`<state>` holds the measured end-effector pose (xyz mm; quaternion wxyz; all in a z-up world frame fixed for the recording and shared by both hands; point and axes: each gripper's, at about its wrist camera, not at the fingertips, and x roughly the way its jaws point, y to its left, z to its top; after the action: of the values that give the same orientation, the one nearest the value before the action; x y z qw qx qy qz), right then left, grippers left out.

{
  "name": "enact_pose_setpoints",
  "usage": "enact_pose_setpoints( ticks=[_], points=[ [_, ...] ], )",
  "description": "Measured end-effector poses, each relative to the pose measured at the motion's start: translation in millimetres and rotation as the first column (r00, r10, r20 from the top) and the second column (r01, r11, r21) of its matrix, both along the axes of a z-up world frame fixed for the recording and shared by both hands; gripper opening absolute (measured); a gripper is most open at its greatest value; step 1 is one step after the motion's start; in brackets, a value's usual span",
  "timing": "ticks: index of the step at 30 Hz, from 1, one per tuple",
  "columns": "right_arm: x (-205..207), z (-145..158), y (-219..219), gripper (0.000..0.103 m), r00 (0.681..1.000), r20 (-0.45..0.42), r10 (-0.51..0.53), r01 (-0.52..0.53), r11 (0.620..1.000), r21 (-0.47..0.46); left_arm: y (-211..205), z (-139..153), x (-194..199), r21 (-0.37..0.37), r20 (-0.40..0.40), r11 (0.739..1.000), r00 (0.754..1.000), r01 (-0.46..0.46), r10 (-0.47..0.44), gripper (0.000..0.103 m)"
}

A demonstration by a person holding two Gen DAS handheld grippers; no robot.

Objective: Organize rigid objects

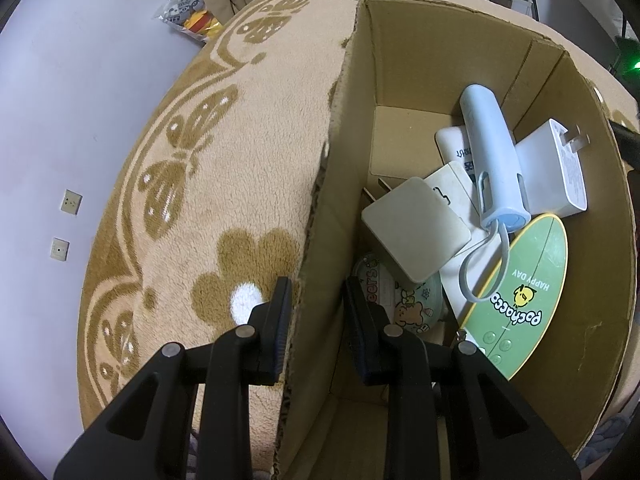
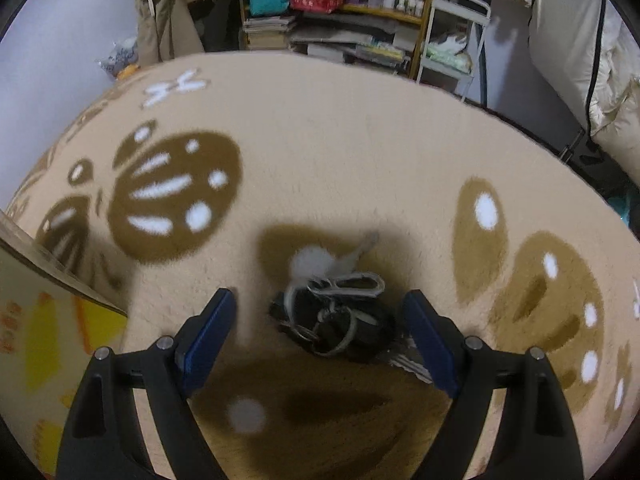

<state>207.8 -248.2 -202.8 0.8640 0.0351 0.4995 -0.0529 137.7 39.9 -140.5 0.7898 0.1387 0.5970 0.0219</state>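
My left gripper (image 1: 318, 320) is shut on the left wall of an open cardboard box (image 1: 440, 60), one finger outside over the carpet and one inside. In the box lie a pale blue cylindrical device with a cord loop (image 1: 492, 152), a square white charger (image 1: 416, 228), a white plug adapter (image 1: 556, 164) and a green oval "Pochacco" gadget (image 1: 528, 288). My right gripper (image 2: 320, 298) hangs open just above a key bunch (image 2: 340, 320) with a black fob, a grey strap and a white pompom (image 2: 310, 264), which lies on the carpet between the blue pads.
Everything rests on a beige carpet with brown butterfly and flower patterns (image 2: 360, 140). A corner of the printed box (image 2: 48, 320) shows at the right view's left edge. Shelves with books and bottles (image 2: 360, 20) and bedding (image 2: 580, 60) stand beyond the carpet.
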Motion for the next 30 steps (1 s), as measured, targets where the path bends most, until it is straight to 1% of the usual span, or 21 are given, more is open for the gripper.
enact_pose_setpoints(
  ticks=[3,6,8,9,10,11,12,14,15,17,18,19,20,23,26,30],
  points=[
    [-5,-2,-8,0.091,1.0,0.018,-0.004,0.003,0.999,0.051,1,0,0,0.001,0.001,1.0,1.0,0.001,-0.001,0.026],
    [-8,-3,-8,0.087,1.0,0.023,0.016,-0.017,0.999,0.04,1,0,0,0.005,0.002,1.0,1.0,0.002,-0.002,0.027],
    [-9,-3,-7,0.076,1.0,0.021,0.009,-0.009,1.0,0.02,1,-1,1,0.01,0.001,1.0,1.0,0.003,-0.003,0.027],
    [-8,-2,-7,0.073,1.0,0.021,0.006,-0.007,1.0,0.016,1,-1,1,0.011,0.001,1.0,1.0,0.004,-0.004,0.027],
    [-9,-1,-6,0.065,1.0,0.02,0.008,-0.008,1.0,0.009,1,-1,1,0.011,0.001,1.0,1.0,0.005,-0.005,0.027],
    [-10,0,-5,0.055,1.0,0.02,0.017,-0.017,1.0,0.008,1,-1,1,0.011,0.001,1.0,1.0,0.004,-0.004,0.027],
    [-10,2,-3,0.053,0.999,0.019,0.029,-0.029,1.0,0.003,1,-2,0,0.01,0.001,1.0,1.0,0.004,-0.004,0.027],
    [-11,5,2,0.041,0.998,0.018,0.056,-0.055,0.998,-0.022,1,-2,0,0.011,0.001,1.0,1.0,0.004,-0.004,0.028],
    [-12,8,4,0.038,0.998,0.017,0.063,-0.062,0.998,-0.029,1,-2,0,0.012,0.001,1.0,1.0,0.005,-0.005,0.028],
    [-17,14,11,0.029,0.997,0.025,0.074,-0.073,0.997,-0.031,1,-1,0,0.012,0.001,1.0,1.0,0.005,-0.005,0.028],
    [-19,16,14,0.028,0.996,0.03,0.088,-0.087,0.996,-0.031,1,-1,0,0.011,0.001,1.0,1.0,0.005,-0.005,0.028],
    [-22,17,17,0.02,0.995,0.032,0.096,-0.095,0.995,-0.028,1,-2,0,0.01,0.001,1.0,1.0,0.004,-0.004,0.028],
    [-25,18,21,0.018,0.994,0.031,0.104,-0.103,0.994,-0.023,1,-2,0,0.01,0.0,1.0,1.0,0.004,-0.004,0.028],
    [-35,19,29,0.018,0.992,0.045,0.115,-0.114,0.993,-0.032,0,-2,0,0.013,0.001,1.0,1.0,0.005,-0.005,0.028],
    [-43,21,30,0.018,0.993,0.057,0.101,-0.102,0.995,0.003,1,-2,0,0.013,0.001,1.0,1.0,0.005,-0.005,0.028],
    [-54,33,27,0.017,0.992,0.095,0.082,-0.085,0.996,0.025,1,-2,0,0.016,0.002,1.0,1.0,0.005,-0.005,0.028]
  ],
)
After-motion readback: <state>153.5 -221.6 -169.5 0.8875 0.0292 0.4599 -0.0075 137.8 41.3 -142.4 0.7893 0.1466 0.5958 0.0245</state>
